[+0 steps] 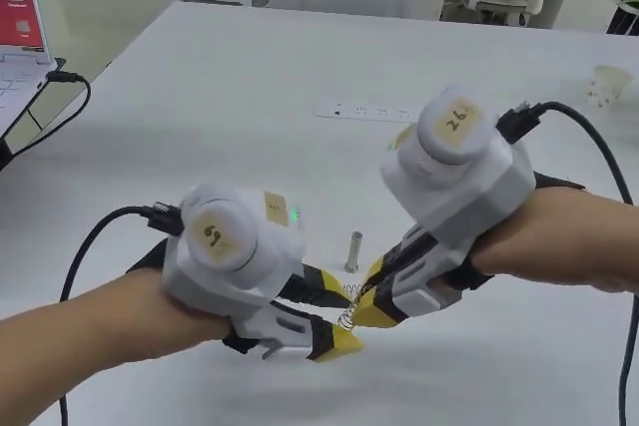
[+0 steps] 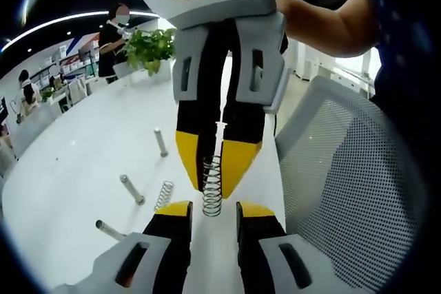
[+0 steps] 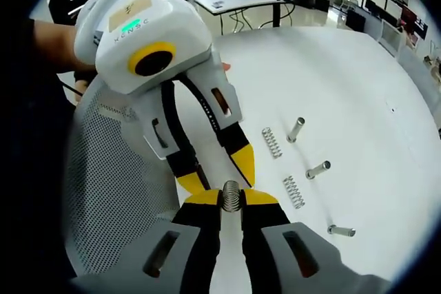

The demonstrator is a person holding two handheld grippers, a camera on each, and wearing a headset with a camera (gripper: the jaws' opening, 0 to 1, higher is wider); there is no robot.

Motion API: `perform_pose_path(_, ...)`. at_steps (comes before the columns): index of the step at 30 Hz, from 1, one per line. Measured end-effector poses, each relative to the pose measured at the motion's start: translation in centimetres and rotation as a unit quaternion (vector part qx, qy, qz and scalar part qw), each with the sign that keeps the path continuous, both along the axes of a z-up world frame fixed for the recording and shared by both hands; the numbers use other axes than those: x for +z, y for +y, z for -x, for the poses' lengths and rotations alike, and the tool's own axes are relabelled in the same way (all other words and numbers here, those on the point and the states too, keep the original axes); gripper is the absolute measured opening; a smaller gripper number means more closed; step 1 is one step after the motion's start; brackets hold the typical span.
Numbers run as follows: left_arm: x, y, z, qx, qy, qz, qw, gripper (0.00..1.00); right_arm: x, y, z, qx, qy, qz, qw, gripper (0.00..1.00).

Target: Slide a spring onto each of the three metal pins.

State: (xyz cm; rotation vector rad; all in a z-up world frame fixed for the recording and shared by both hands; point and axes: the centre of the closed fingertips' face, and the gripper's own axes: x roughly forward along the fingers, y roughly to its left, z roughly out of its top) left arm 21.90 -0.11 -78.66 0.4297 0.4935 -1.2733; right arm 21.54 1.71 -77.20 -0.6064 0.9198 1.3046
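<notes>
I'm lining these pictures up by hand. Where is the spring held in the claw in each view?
Head view: the spring is low centre, between the two claws' yellow tips.
Left gripper view: spring at centre, upright in the picture, clamped by the right claw reaching in from the top.
Right gripper view: spring low centre, end-on between that claw's own tips.
Shared landmark: metal pins on the white table.

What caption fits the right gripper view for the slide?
Right gripper shut on a spring, left gripper open opposite; three pins and two loose springs on the white table.
</notes>
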Motion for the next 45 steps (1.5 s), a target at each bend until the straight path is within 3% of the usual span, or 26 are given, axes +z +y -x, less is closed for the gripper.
perform_pose_path(9, 0.0, 1.2, -0.1, 0.022, 0.03, 0.017, 0.9992, 0.32, 0.0, -0.7, -0.6, -0.008, -0.004, 0.005, 0.9999, 0.08)
perform_pose_path(16, -0.5, 2.4, 0.0, 0.039, 0.038, 0.017, 0.9984, 0.4, 0.0, -0.9, -0.8, -0.01, -0.006, 0.007, 0.9999, 0.08)
perform_pose_path(21, -0.8, 3.4, -0.2, 0.056, 0.036, 0.018, 0.9976, 0.48, 0.0, -1.1, -0.9, -0.013, -0.007, 0.008, 0.9999, 0.08)
perform_pose_path(31, -1.2, 6.3, -0.7, 0.1, 0.035, 0.026, 0.994, 0.54, 0.2, -1.7, -1.3, -0.02, -0.009, 0.009, 0.9997, 0.08)
perform_pose_path(45, -1.7, 8.8, -1.2, 0.151, 0.025, 0.033, 0.9876, 0.61, 0.3, -2.2, -1.7, -0.024, -0.01, 0.011, 0.9996, 0.08)
